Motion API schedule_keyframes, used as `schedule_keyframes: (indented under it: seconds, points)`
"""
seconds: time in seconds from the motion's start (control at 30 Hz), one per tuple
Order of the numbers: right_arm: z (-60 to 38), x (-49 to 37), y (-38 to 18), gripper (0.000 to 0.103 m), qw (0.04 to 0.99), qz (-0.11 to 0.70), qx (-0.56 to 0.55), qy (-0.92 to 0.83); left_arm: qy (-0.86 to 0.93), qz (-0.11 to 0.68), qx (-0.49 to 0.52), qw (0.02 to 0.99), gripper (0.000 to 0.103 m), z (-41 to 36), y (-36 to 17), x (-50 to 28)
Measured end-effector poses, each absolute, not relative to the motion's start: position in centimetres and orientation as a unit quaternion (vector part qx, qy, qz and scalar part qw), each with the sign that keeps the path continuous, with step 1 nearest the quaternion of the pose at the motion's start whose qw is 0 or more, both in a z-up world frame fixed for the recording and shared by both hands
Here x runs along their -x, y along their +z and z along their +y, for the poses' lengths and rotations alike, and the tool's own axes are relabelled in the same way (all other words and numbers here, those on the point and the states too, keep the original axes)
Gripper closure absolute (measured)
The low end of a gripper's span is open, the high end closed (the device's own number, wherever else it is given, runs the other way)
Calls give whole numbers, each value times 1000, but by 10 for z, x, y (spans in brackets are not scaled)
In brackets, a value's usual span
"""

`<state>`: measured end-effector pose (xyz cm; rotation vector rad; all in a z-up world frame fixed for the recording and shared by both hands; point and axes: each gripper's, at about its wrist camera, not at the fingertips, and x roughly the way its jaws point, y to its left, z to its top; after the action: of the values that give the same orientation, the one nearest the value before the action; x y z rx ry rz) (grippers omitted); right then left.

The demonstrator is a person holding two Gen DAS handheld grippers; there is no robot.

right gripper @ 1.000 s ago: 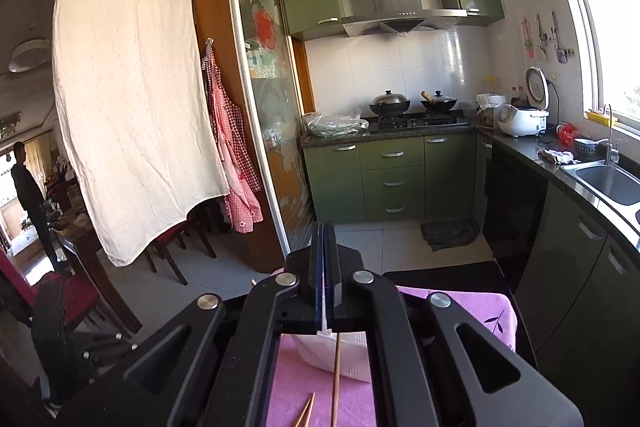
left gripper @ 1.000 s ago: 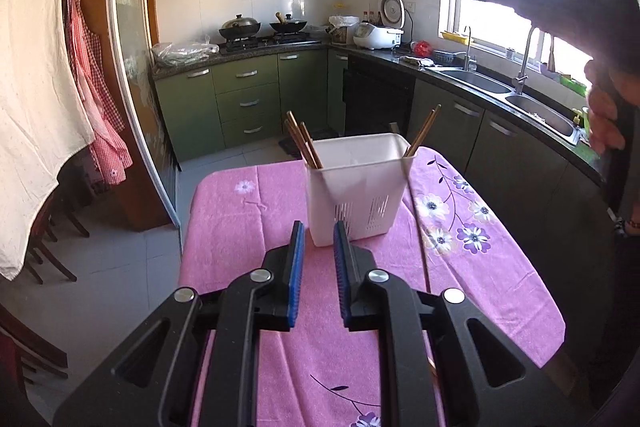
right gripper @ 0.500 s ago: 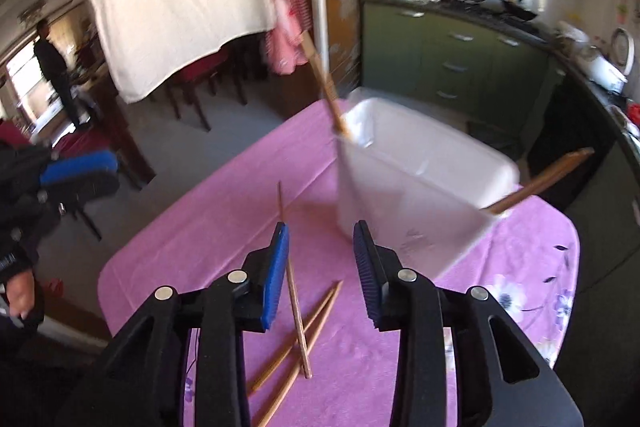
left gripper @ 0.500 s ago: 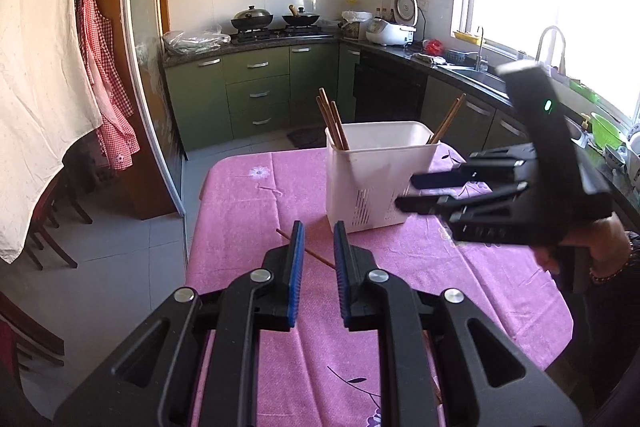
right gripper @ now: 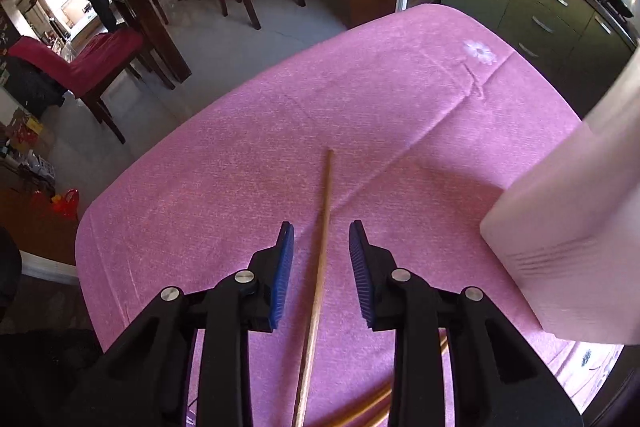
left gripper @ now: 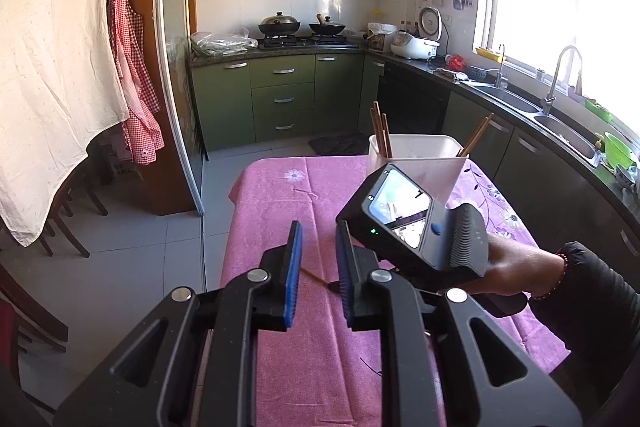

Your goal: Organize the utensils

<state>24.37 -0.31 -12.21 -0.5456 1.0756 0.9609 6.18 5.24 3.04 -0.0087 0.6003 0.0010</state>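
On pink tablecloth (right gripper: 360,99), chopstick (right gripper: 320,251) between open right gripper (right gripper: 321,259) pads, untouched

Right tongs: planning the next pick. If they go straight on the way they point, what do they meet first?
Most likely the chopstick lying between the open pads of the right tongs, on the pink tablecloth.

Matt pink woven tablecloth (right gripper: 360,99), smooth wooden chopstick (right gripper: 320,255), white plastic holder (right gripper: 568,227), ribbed blue gripper pads (right gripper: 282,275)

Pink-clothed table (right gripper: 360,99) carries white holder (right gripper: 568,227) and loose chopsticks (right gripper: 320,247).
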Motion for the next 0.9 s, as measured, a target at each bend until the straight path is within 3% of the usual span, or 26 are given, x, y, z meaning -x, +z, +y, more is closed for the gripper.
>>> schedule_keyframes:
  seconds: [0.17, 0.4, 0.53, 0.9]
  points:
    - [26, -244, -133, 74, 704, 501, 270, 424, 5, 297, 8, 955, 87, 56, 29, -60]
    - [34, -236, -152, 96, 705, 504, 276, 415, 5, 301, 7, 953, 87, 55, 29, -64]
    - [25, -234, -152, 97, 724, 499, 259, 401, 1, 303, 3, 953, 86, 52, 28, -62]
    - [-108, -182, -47, 97, 822, 377, 104, 413, -8, 295, -8, 955, 86, 37, 32, -57]
